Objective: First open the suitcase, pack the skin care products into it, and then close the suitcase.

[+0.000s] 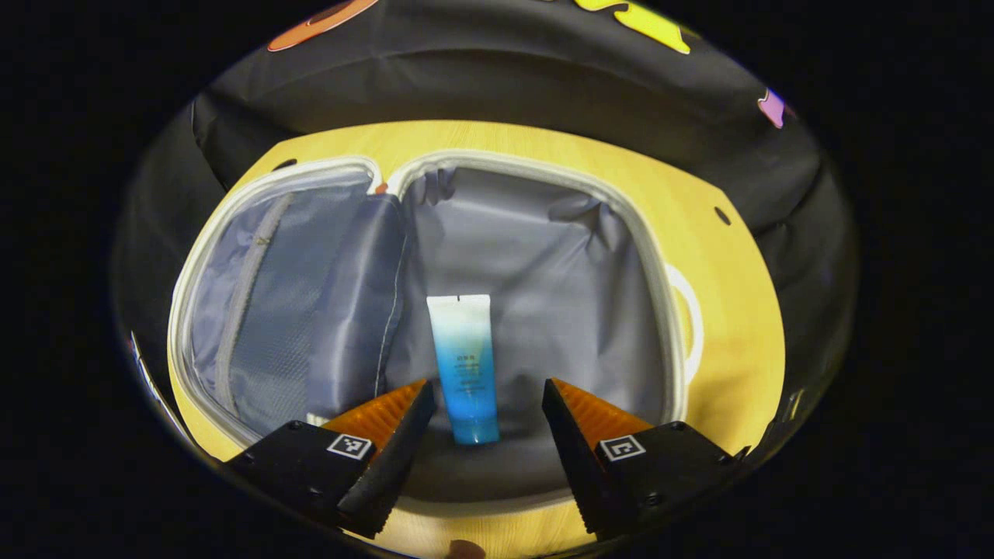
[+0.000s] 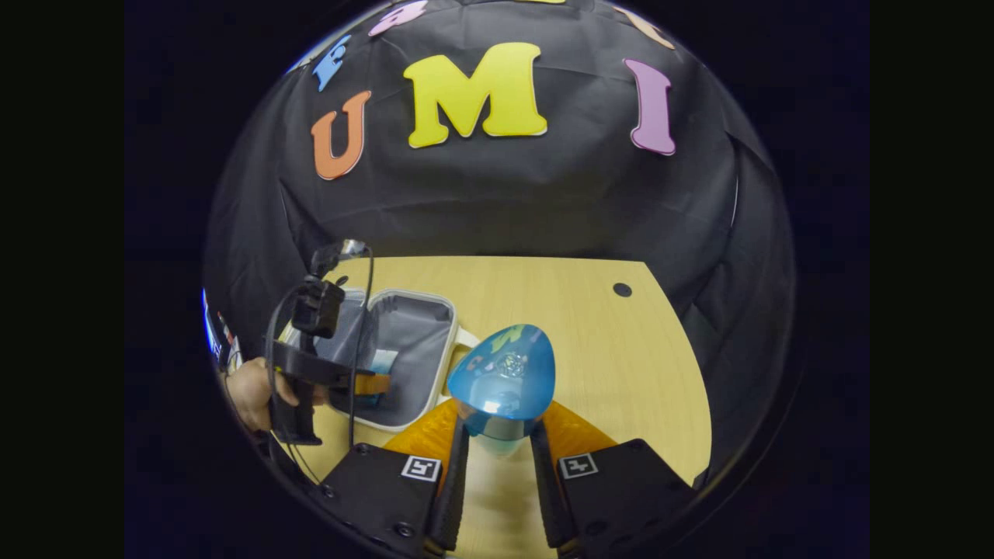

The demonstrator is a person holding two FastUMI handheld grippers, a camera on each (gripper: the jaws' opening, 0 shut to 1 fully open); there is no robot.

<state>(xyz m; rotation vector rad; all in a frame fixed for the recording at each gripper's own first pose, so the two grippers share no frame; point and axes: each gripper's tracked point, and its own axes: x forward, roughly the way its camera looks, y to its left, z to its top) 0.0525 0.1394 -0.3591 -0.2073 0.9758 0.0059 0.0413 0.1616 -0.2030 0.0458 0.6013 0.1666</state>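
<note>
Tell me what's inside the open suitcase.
One blue-and-white tube lies flat on the grey lining of the suitcase, between the open left gripper fingers. The zipped mesh pocket's contents can't be seen.

Left gripper (image 1: 485, 411): black housings, square markers, screws, ridged jaws.

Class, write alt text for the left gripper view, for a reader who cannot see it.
A blue tube lies inside the open grey-lined suitcase on a wooden table, between the open left gripper fingers, untouched.
</note>
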